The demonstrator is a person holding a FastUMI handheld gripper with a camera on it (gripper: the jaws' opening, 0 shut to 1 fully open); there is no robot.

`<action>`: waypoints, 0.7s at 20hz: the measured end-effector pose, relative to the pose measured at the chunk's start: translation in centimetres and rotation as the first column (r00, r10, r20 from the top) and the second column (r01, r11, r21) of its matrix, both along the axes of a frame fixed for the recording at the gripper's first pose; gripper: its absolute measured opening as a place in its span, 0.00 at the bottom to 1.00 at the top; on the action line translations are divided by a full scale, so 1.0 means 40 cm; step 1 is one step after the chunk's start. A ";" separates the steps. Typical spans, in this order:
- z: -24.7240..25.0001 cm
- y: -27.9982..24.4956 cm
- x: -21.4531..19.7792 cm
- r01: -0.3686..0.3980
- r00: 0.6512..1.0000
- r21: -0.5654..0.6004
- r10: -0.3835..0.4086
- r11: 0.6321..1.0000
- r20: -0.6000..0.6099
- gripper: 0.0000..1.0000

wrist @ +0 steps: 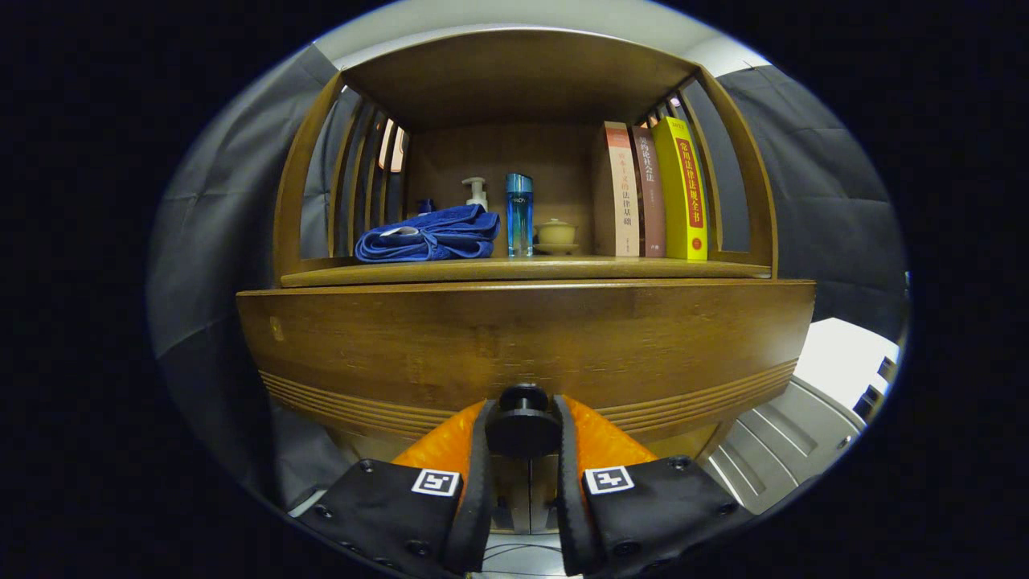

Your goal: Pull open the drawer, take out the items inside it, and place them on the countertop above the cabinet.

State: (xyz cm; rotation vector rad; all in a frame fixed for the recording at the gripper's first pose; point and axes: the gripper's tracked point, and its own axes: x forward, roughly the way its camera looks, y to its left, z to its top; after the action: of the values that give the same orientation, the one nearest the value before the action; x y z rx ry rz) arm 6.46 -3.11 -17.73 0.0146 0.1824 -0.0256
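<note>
Gripping the round black drawer knob [522, 425] from both sides, the gripper [522, 430] sits low at the front of the cabinet, its two fingers [480, 450] narrowed onto the knob so that each inner face presses against it. That knob projects from the wide brown wooden drawer front [526, 342], which carries a band of fine horizontal grooves along its lower edge and curves away to either side. Whether the drawer stands slightly out from the cabinet body or fully shut cannot be told, and nothing inside it is visible. Just above the drawer front runs the wooden countertop [522, 269] of the cabinet, roofed by an open wooden shelf frame with slatted sides. On the countertop, to the left, lies a folded blue cloth [430, 236]. Behind it stands a small white pump bottle [476, 191], and next to that a tall blue translucent bottle [519, 214]. A small pale lidded ceramic cup [555, 235] rests on a saucer just beside the tall bottle. Farther right, three upright books [655, 191] lean together, the outermost one yellow.
</note>
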 end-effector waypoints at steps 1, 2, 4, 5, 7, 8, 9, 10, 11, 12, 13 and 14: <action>0.003 0.001 -0.013 0.000 1.000 0.001 0.000 1.000 -0.001 0.43; 0.006 0.001 -0.025 -0.001 1.000 0.002 0.001 1.000 -0.001 0.43; 0.008 0.002 -0.046 -0.001 1.000 0.005 0.001 1.000 -0.006 0.43; 0.010 0.003 -0.056 -0.002 1.000 0.004 0.002 1.000 -0.007 0.43; 0.014 0.003 -0.074 -0.001 1.000 0.007 0.001 1.000 -0.006 0.43; 0.015 0.004 -0.080 -0.001 1.000 0.006 0.001 1.000 -0.009 0.43; 0.017 0.004 -0.089 -0.001 1.000 0.004 0.001 1.000 -0.010 0.43; 0.017 0.005 -0.095 -0.002 1.000 0.003 0.002 1.000 -0.014 0.43; 0.019 0.004 -0.103 -0.002 1.000 0.002 0.002 1.000 -0.015 0.43; 0.020 0.005 -0.109 -0.005 1.000 -0.001 0.005 1.000 -0.018 0.43; 0.022 0.007 -0.116 -0.008 1.000 -0.002 0.008 1.000 -0.016 0.43; 0.024 0.008 -0.126 -0.010 1.000 -0.003 0.010 1.000 -0.018 0.43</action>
State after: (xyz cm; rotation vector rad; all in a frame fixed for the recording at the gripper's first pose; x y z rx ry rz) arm 1.43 -2.81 -16.77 0.0099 0.2001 -0.0157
